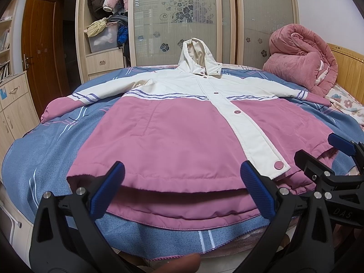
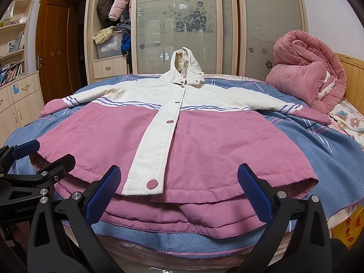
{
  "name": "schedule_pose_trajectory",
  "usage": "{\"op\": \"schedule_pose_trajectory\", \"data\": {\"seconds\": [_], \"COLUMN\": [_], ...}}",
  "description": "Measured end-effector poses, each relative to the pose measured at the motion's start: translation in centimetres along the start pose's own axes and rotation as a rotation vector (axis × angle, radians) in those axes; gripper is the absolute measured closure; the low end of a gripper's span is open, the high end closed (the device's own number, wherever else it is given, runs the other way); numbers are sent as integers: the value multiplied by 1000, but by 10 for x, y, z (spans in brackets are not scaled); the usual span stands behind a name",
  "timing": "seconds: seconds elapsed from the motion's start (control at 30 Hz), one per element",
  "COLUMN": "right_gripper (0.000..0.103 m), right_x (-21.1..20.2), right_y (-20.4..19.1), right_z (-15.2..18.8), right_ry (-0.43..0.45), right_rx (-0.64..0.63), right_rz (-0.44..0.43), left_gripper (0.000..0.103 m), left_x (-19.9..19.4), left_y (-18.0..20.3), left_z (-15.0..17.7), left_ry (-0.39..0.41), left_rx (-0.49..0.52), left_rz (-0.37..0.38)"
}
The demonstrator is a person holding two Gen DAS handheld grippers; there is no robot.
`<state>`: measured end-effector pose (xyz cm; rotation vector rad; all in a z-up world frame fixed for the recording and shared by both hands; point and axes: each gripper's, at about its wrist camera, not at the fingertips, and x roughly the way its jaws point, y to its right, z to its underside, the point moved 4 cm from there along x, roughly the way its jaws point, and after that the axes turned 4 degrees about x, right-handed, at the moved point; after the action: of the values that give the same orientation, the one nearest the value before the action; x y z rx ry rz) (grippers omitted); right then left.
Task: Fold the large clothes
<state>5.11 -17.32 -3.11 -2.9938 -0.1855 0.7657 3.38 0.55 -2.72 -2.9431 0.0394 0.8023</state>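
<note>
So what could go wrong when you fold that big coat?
The coat is puffy, and its hem hangs in two layers at the bed edge, so the left gripper or right gripper, both open, might pinch only the top layer. The hood stands up and may flop crooked. The sleeves spread wide and could drag the blue blanket.

The jacket (image 1: 182, 132) hides the bed cover beneath — its back panel unseen, wardrobe (image 1: 107, 22) contents too jumbled to tell.
</note>
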Motion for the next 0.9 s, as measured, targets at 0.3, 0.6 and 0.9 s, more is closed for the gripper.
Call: {"op": "schedule_pose_trajectory", "data": {"seconds": [0.3,0.6,0.9], "right_gripper": [1,1,1], "right_x": [1,-13,-39], "right_y": [-2,0,39], "right_z": [1,-3,-16], "right_ry": [-1,62,178], "right_rx": [0,53,149], "right_rz": [0,-15,-5], "left_gripper": [2,2,2], "left_x": [1,-2,-2], "left_y": [1,2,-46], "left_z": [0,0,9], "left_ry": [-2,55,-53], "left_rx": [-1,-1,-96], "left_rz": [-1,62,104]}}
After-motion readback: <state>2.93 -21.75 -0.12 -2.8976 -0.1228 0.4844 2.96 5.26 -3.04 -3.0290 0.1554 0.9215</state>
